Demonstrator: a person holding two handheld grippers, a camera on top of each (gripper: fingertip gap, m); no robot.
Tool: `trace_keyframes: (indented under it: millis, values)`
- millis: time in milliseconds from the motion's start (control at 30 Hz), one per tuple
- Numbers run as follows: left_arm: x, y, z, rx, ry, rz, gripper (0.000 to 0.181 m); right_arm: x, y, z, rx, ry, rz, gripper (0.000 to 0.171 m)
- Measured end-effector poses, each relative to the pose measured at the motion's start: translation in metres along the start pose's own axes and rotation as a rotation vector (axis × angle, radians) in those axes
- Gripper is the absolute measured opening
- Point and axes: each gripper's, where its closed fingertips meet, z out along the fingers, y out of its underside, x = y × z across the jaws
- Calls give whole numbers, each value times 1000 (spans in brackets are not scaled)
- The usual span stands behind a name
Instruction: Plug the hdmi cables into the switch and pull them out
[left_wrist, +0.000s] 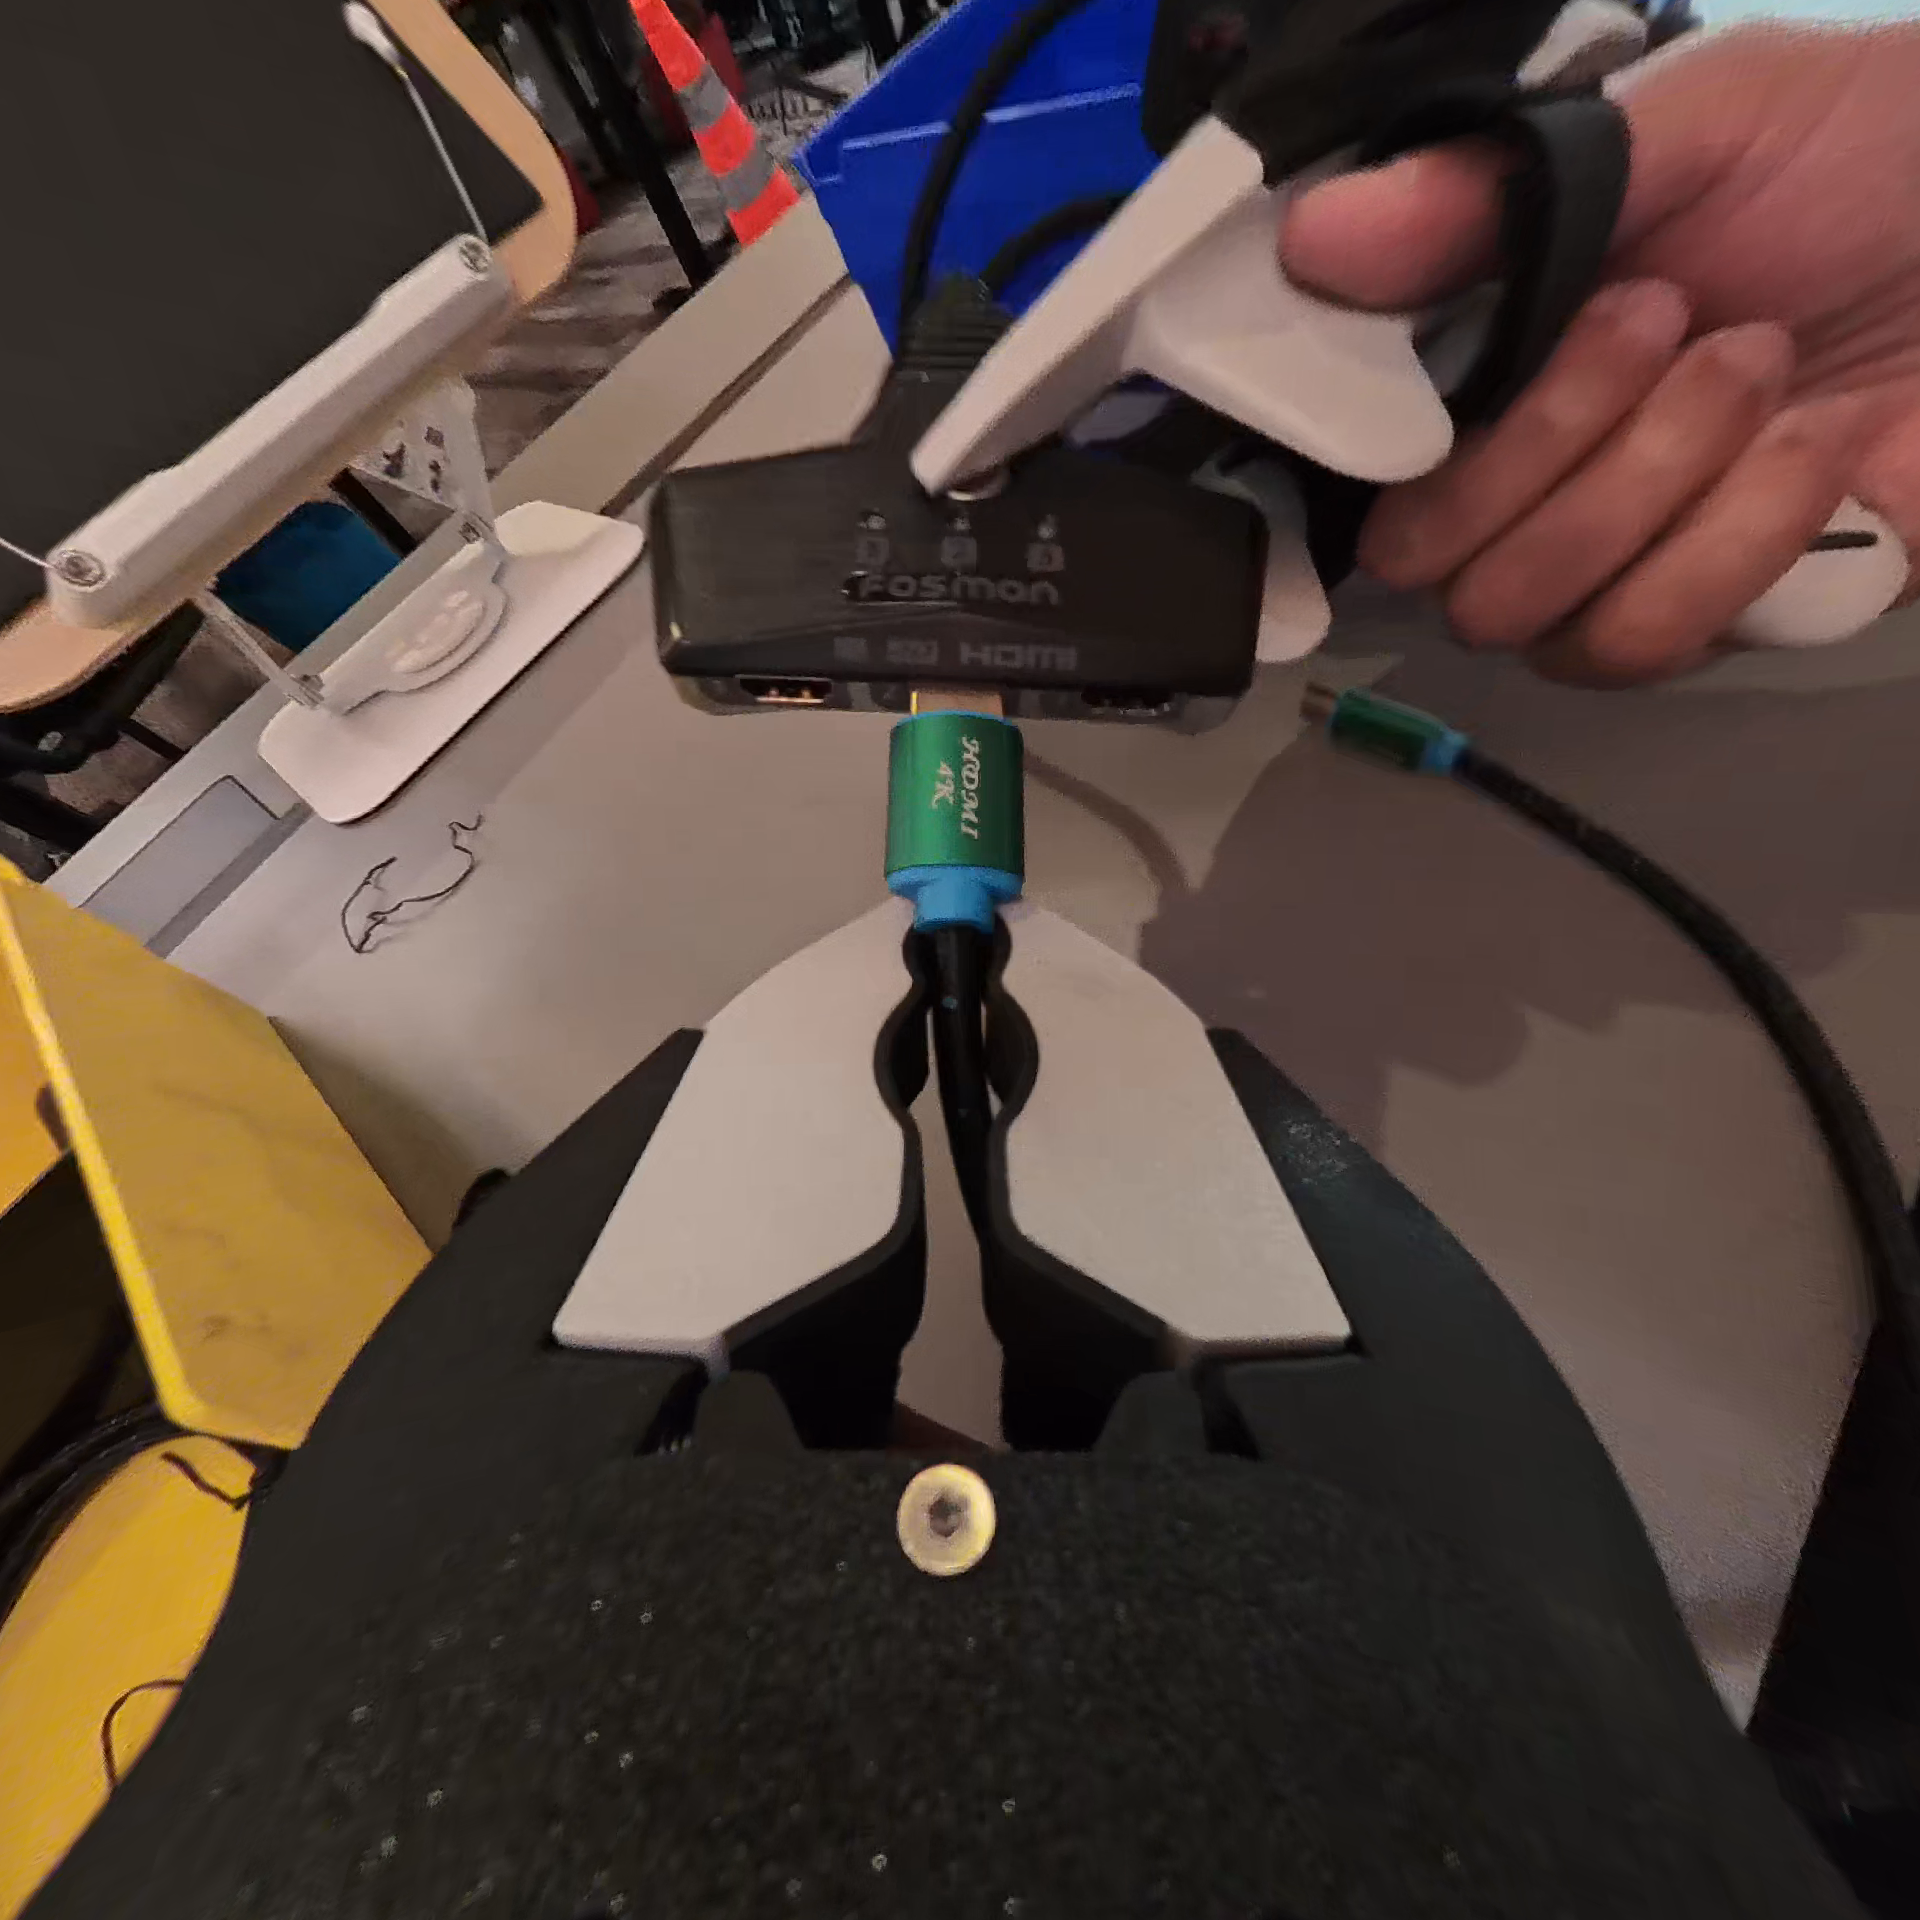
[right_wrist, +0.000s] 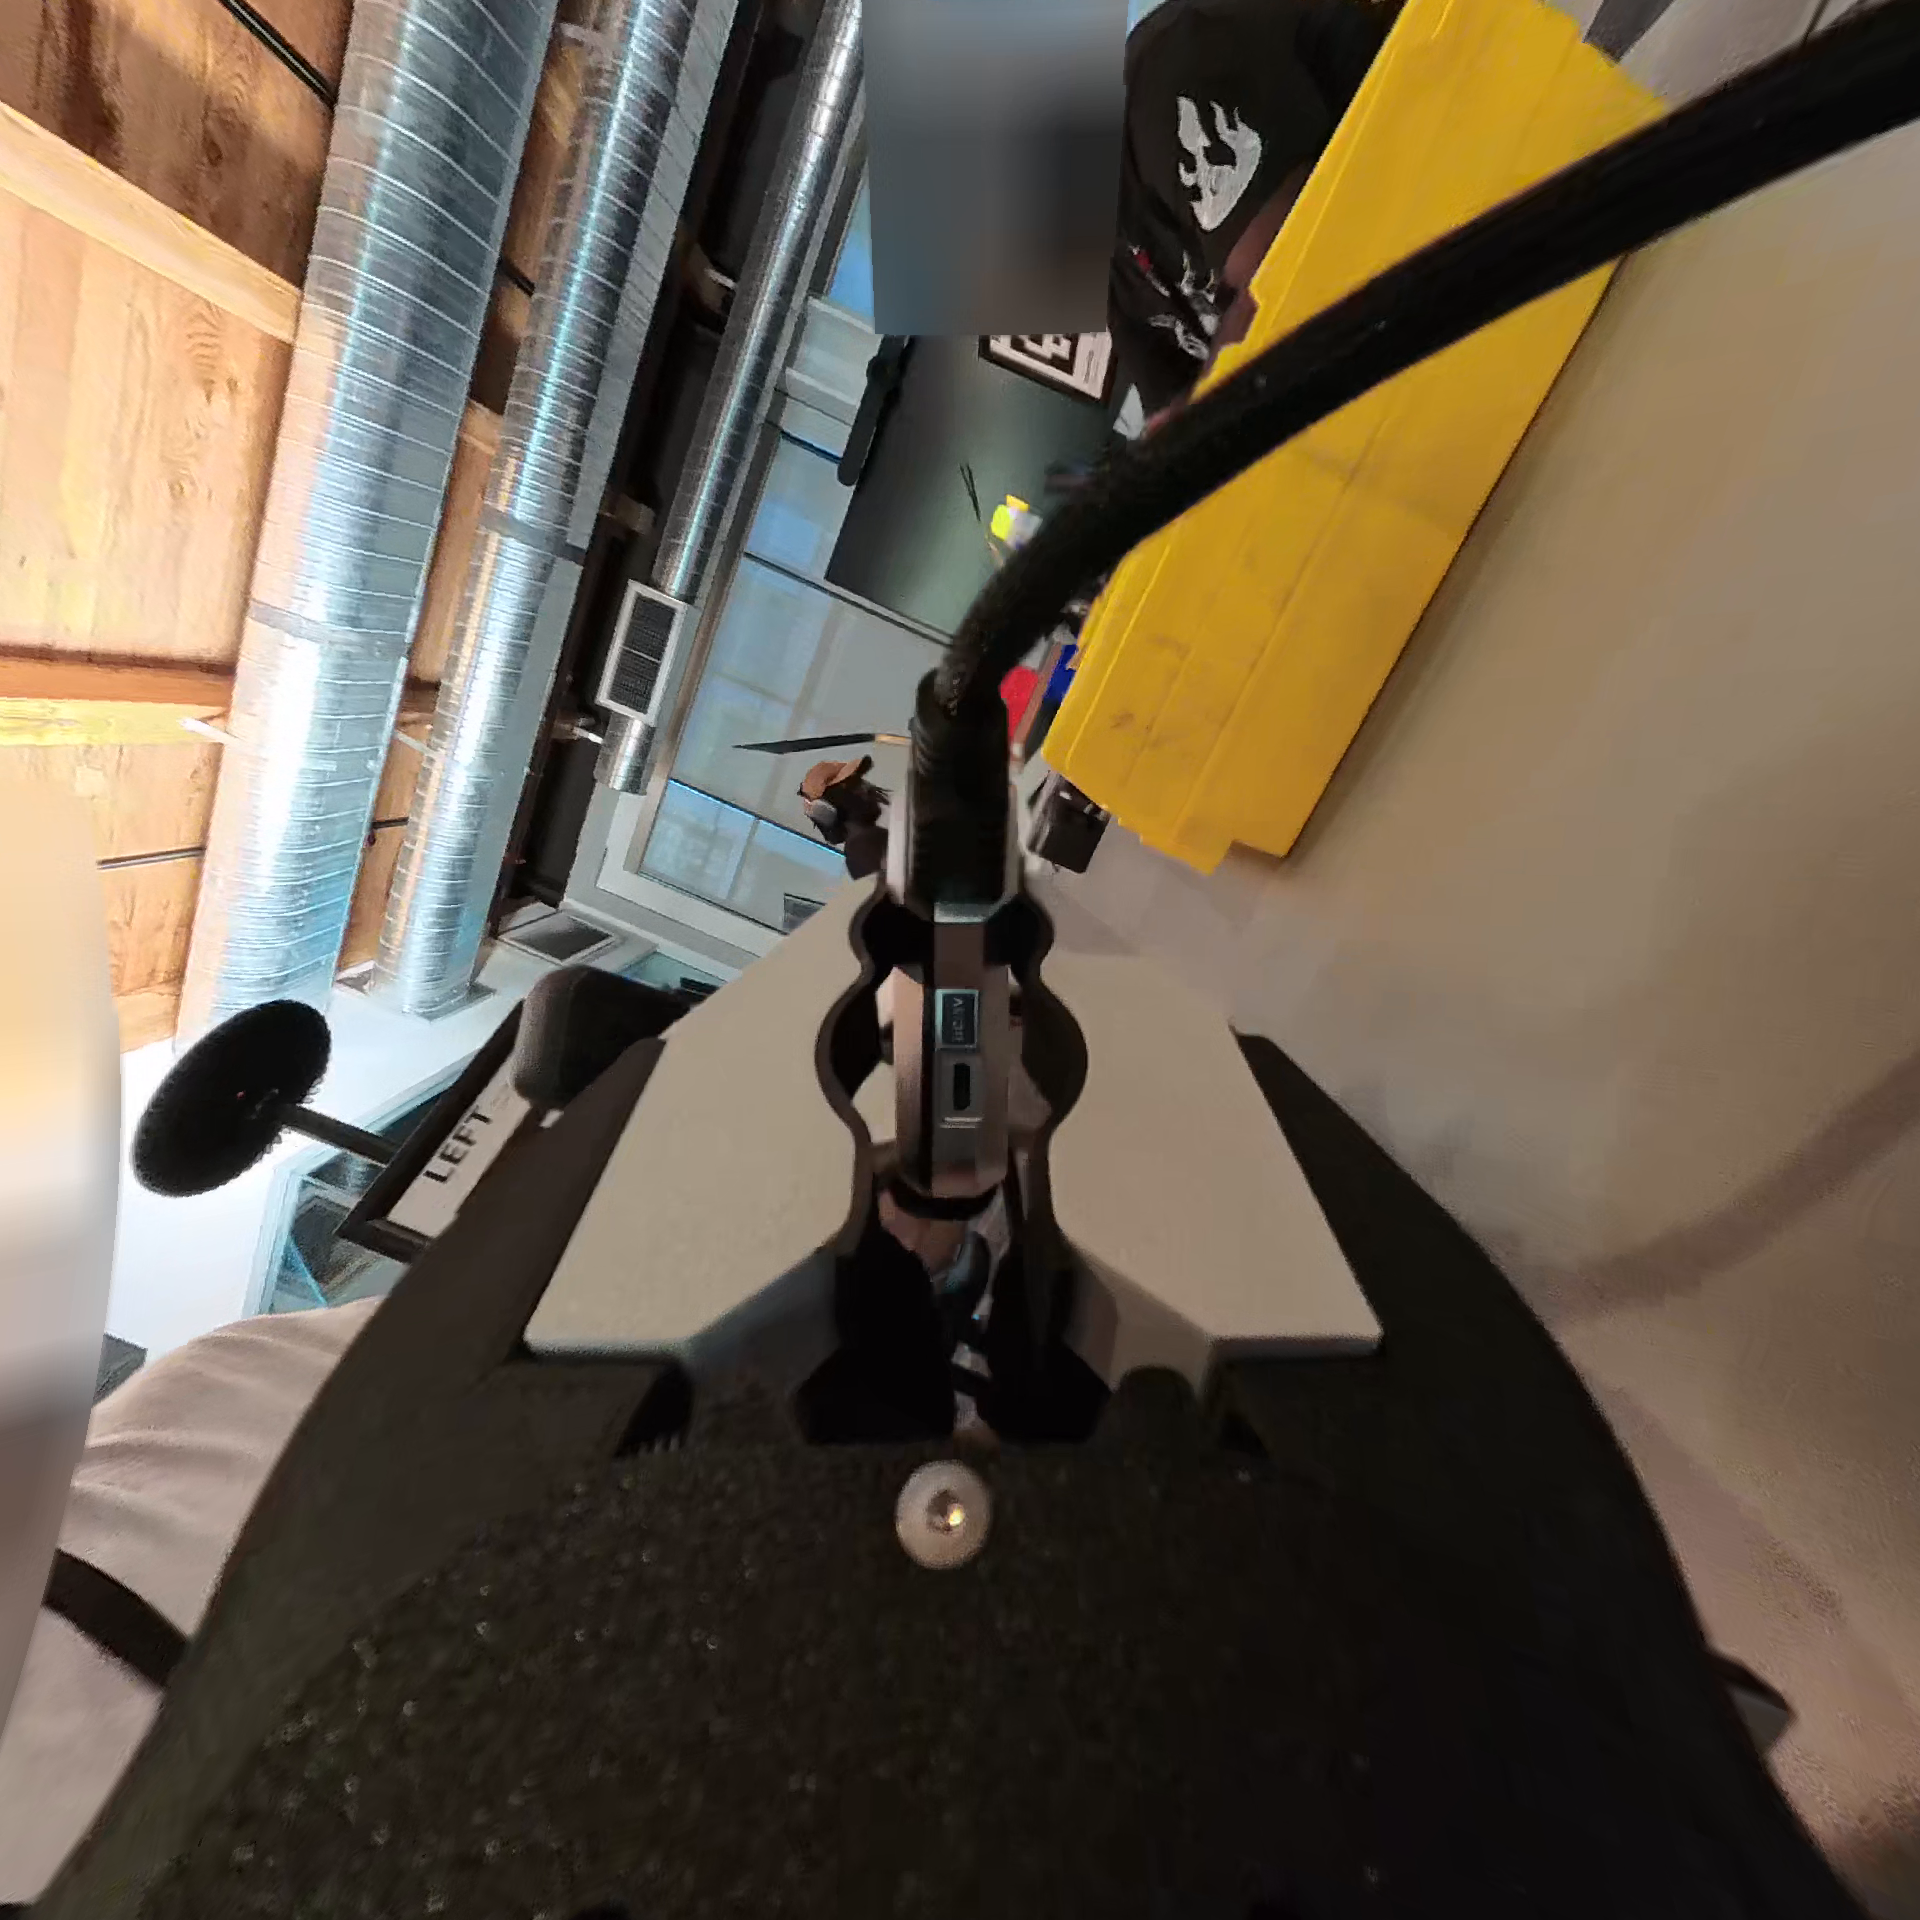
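In the left wrist view my left gripper is shut on the black cable just behind a green HDMI plug with a blue collar. The plug's gold tip sits at the middle port of the black switch. The right gripper clamps the switch from the right and holds it above the table, a hand around its handle. A second green plug lies on the table at right. In the right wrist view my right gripper is shut on the switch, seen edge-on, with its thick black cable running off to the upper right.
A blue bin stands behind the switch. A yellow bin is at the left, also in the right wrist view. A white stand sits at the back left of the grey table. A black braided cable curves along the right. The left gripper's tips are roughly 6 cm from the right gripper's.
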Motion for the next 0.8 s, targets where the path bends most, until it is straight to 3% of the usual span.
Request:
trace_keyframes:
  millis: [67,167,467,800]
  values:
    - [0,-5,-4,39,21,-10,3,-1,2,1,-14,7,-7,21]
    - [2,4,-1,-15,41,-13,3,6,4,2,-45,100,-132,23]
    - [17,31,7,-182,71,134,2,14,17,-1,-156,156,-194,21]
    - [14,30,11,-165,68,62,2,9,17,1,-169,151,-224,21]
